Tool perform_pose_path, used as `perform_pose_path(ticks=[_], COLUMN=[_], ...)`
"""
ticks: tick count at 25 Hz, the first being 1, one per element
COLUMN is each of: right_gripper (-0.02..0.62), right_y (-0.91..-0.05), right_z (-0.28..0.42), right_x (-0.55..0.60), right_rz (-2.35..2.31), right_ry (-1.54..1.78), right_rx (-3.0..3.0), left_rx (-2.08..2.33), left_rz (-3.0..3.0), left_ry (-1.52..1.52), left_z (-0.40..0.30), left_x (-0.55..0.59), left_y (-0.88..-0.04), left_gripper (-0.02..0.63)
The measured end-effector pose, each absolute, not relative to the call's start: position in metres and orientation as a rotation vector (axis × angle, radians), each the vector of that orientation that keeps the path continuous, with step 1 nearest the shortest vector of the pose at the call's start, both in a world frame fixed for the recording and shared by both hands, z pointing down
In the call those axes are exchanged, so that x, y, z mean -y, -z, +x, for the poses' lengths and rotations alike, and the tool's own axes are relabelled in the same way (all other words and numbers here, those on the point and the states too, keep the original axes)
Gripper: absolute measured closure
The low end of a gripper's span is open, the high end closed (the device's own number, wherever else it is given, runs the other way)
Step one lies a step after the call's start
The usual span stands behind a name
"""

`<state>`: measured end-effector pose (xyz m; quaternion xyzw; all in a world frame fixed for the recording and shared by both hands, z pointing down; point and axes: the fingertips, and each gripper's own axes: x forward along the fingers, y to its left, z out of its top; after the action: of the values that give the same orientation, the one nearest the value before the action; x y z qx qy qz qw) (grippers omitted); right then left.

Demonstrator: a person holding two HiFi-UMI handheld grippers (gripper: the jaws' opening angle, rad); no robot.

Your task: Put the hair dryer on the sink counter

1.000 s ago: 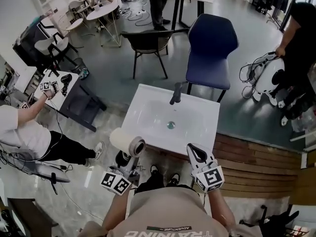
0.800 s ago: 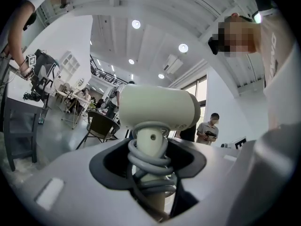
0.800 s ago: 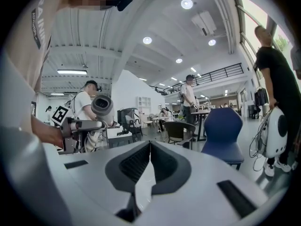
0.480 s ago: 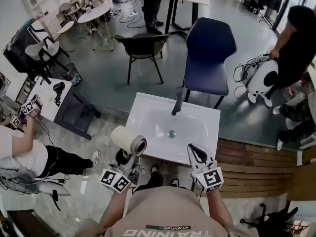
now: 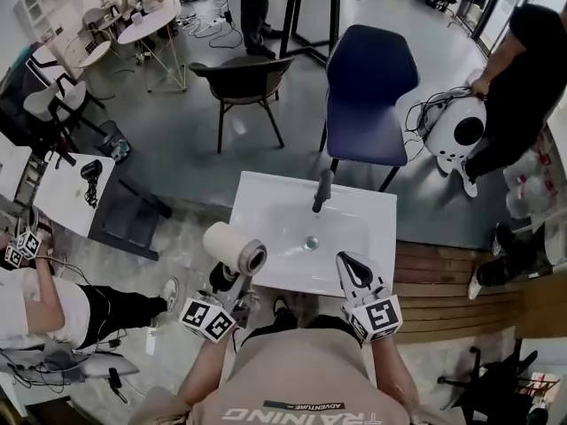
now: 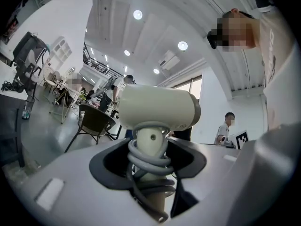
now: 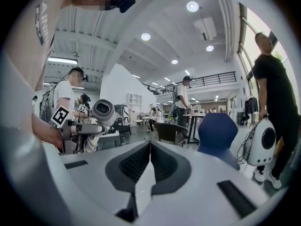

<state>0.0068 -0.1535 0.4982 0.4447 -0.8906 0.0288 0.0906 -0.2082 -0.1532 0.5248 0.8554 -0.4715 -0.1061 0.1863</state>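
A cream hair dryer [image 5: 232,248] with its grey cord wound round the handle stands upright in my left gripper [image 5: 228,283], just off the front left corner of the white sink counter [image 5: 376,228]. In the left gripper view the jaws are shut on the dryer's handle [image 6: 150,147], with the barrel [image 6: 157,108] above them. My right gripper [image 5: 353,271] hovers at the counter's front right edge, shut with nothing in it; its jaws meet in the right gripper view [image 7: 149,163], where the dryer [image 7: 102,112] shows at the left. A dark faucet [image 5: 322,190] stands behind the basin.
Beyond the sink stand a blue chair [image 5: 370,82] and a black chair [image 5: 244,80]. A person at the right holds a white round device [image 5: 456,129]. Another person [image 5: 40,295] sits at the left by a small table [image 5: 62,193]. Wooden boards [image 5: 443,282] lie right of the sink.
The head view has shifted, so the sink lies a little lower and closer. Both grippers keep their places, and the dryer stays in the left one.
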Motion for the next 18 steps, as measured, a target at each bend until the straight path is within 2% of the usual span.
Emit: perform_pose_path(ticks=[18], right_gripper=[0.591], right_y=[-0.497], right_z=[0.043], right_x=[0.194], right_rz=[1.342], right_ry=[-0.111], right_rx=[2.682], left_rx=[1.309], left_rz=[2.416], left_ry=[0.238], left_z=[-0.172], left_x=[0.203], left_y=[-0.524], left_gripper=[0.374])
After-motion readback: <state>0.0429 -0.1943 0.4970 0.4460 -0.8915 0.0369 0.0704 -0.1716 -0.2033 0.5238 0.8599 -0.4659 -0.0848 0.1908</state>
